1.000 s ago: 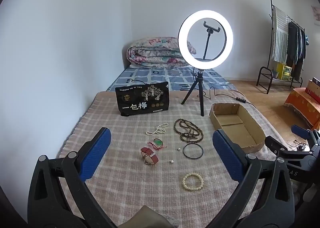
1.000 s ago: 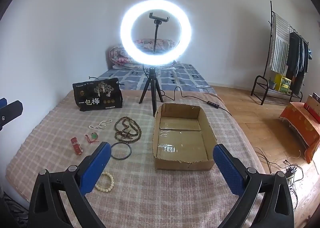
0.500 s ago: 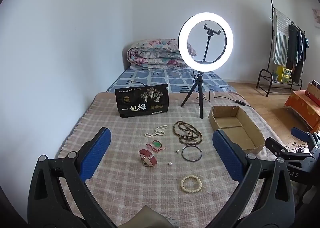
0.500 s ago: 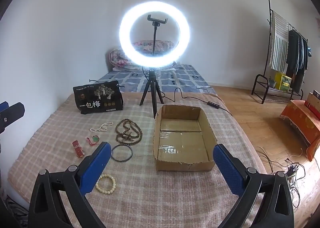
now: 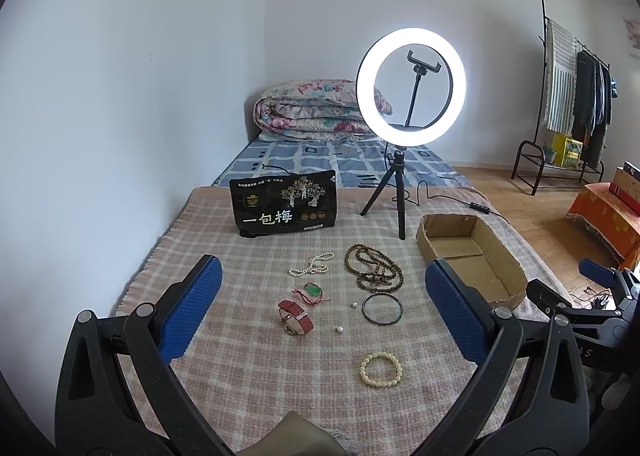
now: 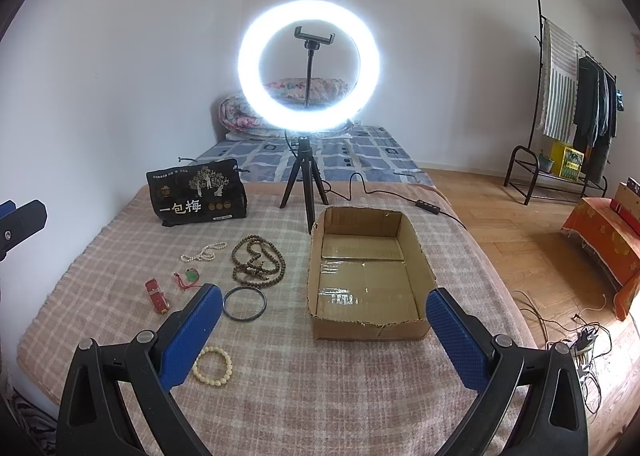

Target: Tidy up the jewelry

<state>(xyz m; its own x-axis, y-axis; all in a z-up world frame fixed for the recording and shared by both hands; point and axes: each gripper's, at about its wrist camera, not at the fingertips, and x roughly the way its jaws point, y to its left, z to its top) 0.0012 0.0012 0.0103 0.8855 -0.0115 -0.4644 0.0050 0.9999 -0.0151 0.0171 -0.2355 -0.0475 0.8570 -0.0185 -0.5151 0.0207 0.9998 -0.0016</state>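
Black bag (image 5: 285, 208) reads "一包梅"; jewelry loose beside cardboard box (image 6: 368, 276).

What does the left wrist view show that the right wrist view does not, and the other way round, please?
Only the left wrist view shows the two loose pearls on the blanket and the right gripper at its edge. Only the right wrist view shows the whole floor of the empty cardboard box and the cables on the floor. Both show the ring light, black bangle, cream bracelet and brown bead necklace.
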